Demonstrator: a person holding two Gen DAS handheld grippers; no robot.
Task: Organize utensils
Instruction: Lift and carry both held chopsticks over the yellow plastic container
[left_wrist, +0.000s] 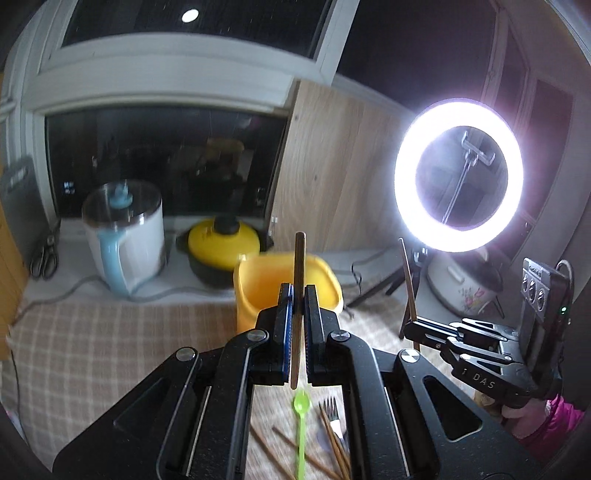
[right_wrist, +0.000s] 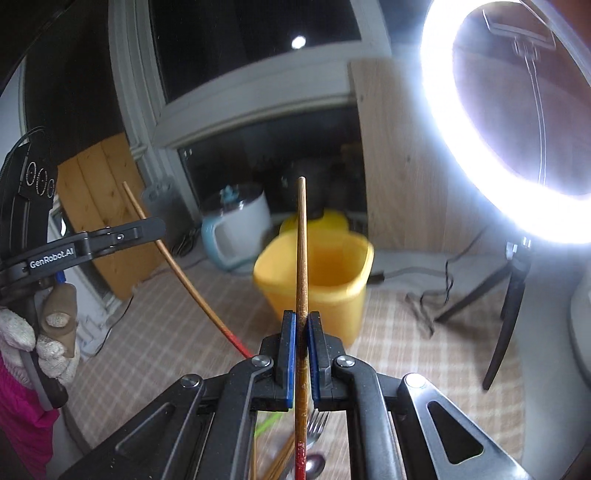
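Observation:
My left gripper (left_wrist: 298, 291) is shut on a wooden chopstick (left_wrist: 299, 258) held upright in front of the yellow utensil holder (left_wrist: 258, 288). My right gripper (right_wrist: 302, 319) is shut on another wooden chopstick (right_wrist: 301, 240), also upright, before the same yellow holder (right_wrist: 332, 280). Each gripper shows in the other's view: the right one (left_wrist: 412, 325) with its chopstick (left_wrist: 408, 277), the left one (right_wrist: 147, 227) with its chopstick (right_wrist: 177, 269). Below the jaws lie a green plastic spoon (left_wrist: 301, 424), a fork (left_wrist: 332, 413), several loose chopsticks (left_wrist: 332, 446) and a metal spoon (right_wrist: 314, 466).
A checked cloth (left_wrist: 110, 350) covers the table. A white and blue kettle (left_wrist: 125, 236) and a yellow-lidded pot (left_wrist: 221, 243) stand behind the holder. A lit ring light (left_wrist: 458, 173) on a tripod (right_wrist: 509, 302) and a rice cooker (left_wrist: 461, 284) stand at right, with cables.

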